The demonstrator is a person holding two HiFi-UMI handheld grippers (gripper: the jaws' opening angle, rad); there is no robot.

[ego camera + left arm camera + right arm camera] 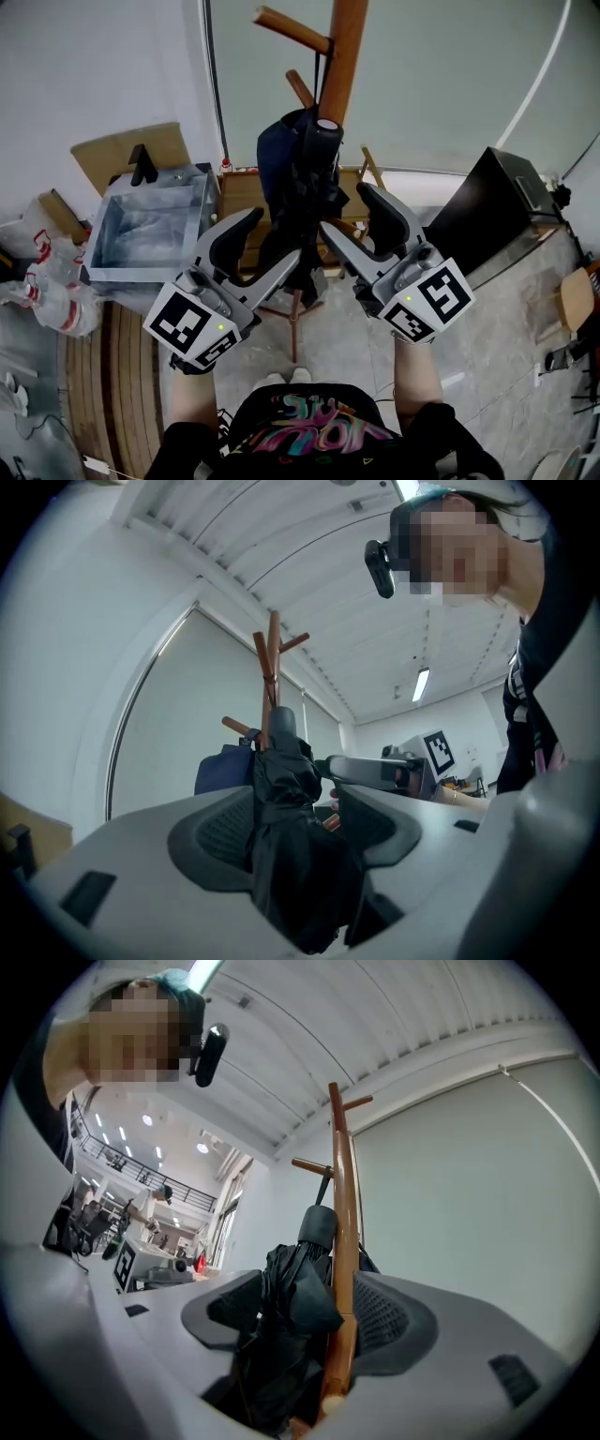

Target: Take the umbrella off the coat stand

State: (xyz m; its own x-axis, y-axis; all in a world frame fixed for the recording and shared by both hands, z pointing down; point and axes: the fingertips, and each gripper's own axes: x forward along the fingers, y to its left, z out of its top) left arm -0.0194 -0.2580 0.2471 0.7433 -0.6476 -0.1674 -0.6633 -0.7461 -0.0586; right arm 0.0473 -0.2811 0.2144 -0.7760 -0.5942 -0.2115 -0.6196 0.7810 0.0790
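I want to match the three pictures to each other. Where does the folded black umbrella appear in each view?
Head view: the umbrella is at the centre, hanging against the coat stand.
Left gripper view: the umbrella is low at the centre, between the jaws.
Right gripper view: the umbrella is low at the centre, between the jaws, just left of the pole.
Shared landmark: the coat stand's wooden pole.

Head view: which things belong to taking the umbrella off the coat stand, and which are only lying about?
Job: black umbrella; wooden coat stand; left gripper; right gripper.
Lying about: grey crate; cardboard; plastic bags; black box; blue bag.
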